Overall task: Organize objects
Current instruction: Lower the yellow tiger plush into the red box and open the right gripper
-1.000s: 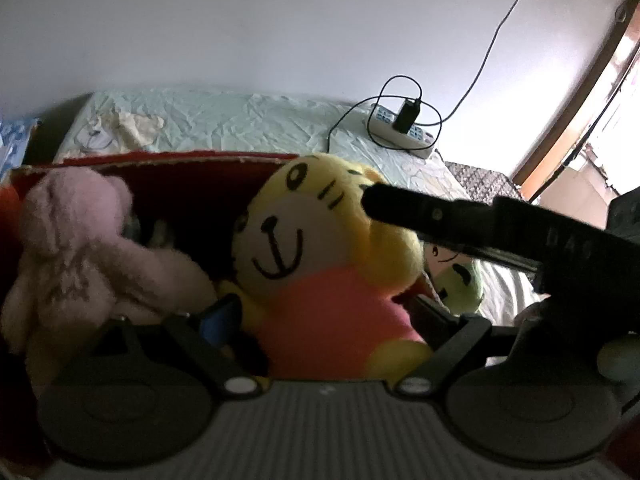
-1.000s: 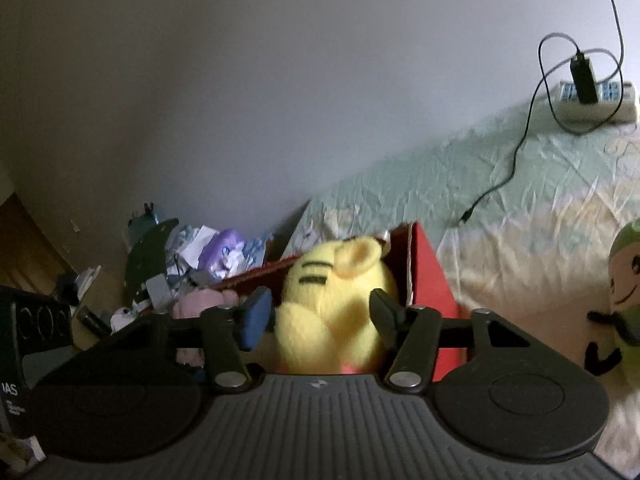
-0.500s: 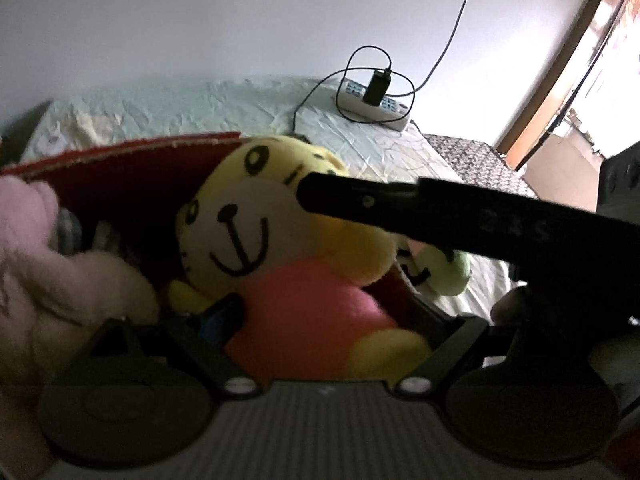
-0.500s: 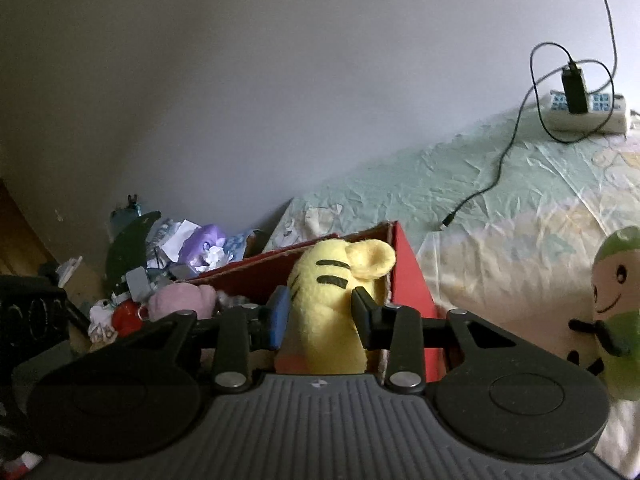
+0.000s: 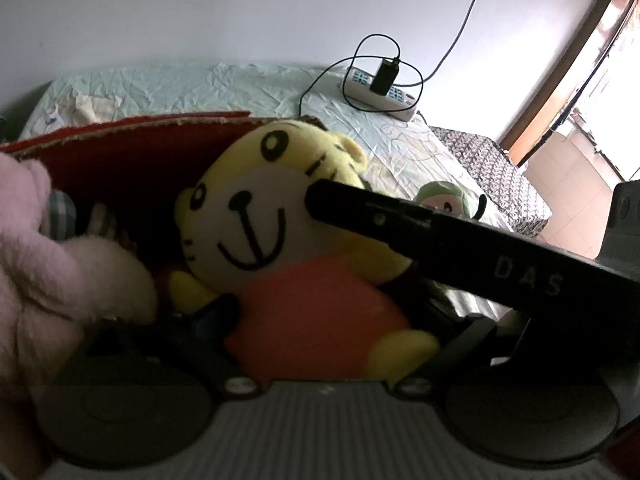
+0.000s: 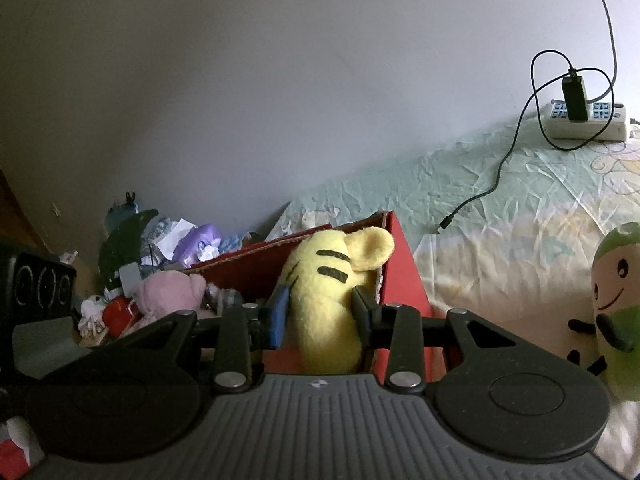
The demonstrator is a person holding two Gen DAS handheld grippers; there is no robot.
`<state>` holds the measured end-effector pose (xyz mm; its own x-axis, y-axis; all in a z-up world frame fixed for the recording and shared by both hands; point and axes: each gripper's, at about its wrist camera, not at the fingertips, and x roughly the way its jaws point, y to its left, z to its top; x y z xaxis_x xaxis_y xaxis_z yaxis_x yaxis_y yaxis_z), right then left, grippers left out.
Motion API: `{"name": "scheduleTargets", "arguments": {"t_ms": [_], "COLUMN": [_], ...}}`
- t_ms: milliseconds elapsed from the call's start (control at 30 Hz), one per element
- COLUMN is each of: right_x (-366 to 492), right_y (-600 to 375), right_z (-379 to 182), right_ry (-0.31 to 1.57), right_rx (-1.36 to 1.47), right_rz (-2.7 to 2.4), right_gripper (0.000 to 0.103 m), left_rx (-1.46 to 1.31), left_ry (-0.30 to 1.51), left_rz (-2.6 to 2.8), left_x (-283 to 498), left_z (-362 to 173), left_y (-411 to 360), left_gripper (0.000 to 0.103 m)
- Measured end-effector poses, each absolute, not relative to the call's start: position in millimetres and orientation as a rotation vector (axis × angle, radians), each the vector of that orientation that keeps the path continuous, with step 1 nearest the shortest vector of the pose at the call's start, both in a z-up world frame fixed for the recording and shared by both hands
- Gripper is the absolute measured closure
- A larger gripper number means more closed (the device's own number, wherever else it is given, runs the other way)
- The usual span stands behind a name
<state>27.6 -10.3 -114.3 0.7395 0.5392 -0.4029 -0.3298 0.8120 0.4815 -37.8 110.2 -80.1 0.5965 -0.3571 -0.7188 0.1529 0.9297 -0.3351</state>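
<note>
The right gripper (image 6: 318, 312) is clamping the yellow tiger plush (image 6: 332, 300) over the red box (image 6: 402, 276); the left gripper (image 5: 320, 332) is standing open around its body, beside a pink plush (image 5: 48, 264).

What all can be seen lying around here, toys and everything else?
yellow tiger plush toy in an orange shirt: one, yellow and orange, in the red box, pinched at the head
red cardboard box: one, red, on the bed
pink plush toy: one, pink, in the box, left of the tiger
green plush toy: one, green, on the bed outside the box
white power strip: one, white, far end of bed, black charger plugged in
pale green bedsheet: one, crumpled
right gripper: one, black, squeezing the tiger's head
left gripper: one, black, fingers either side of the tiger's body
</note>
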Motion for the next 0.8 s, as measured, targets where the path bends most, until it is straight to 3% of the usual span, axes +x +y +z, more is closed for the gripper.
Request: {"name": "scheduleTargets", "arguments": {"t_ms": [800], "right_x": [24.3], "right_y": [-15.0], "right_z": [-117.0], "right_ry": [0.518], "right_rx": [0.417], "right_rz": [0.521], "right_gripper": [0.066], "left_rx": [-0.226], "left_ry": [0.917], "left_rz": [-0.251], "left_x": [-31.4], "left_z": [-76.8], "left_y": [103.5], "left_gripper": [0.003]}}
